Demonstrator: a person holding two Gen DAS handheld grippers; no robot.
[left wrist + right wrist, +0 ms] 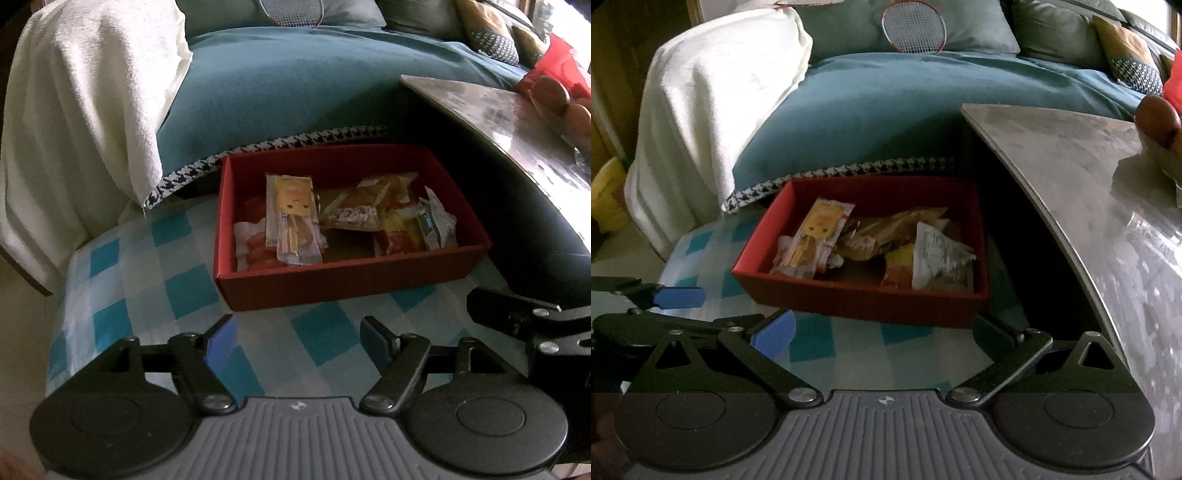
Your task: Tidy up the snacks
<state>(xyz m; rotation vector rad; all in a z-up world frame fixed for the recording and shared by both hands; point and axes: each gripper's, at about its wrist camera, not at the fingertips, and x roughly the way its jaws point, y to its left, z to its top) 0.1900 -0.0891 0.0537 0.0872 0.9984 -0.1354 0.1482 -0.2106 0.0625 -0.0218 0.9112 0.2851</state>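
left gripper (298,334) fingers spread, empty | right gripper (882,328) fingers spread, empty | red box (332,284) of snack packets (293,218) at 12 o'clock on checkered cloth (147,288) | grey tabletop (1071,155) at 2 o'clock

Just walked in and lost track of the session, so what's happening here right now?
A person holds two handheld grippers over a blue-and-white checked cloth. Both the left gripper and the right gripper are open and empty, hovering just short of an open red cardboard box. Several wrapped snacks already lie inside it, including a clear packet with a yellow cartoon face and a crumpled white-backed wrapper. Nothing is being gripped at this moment.
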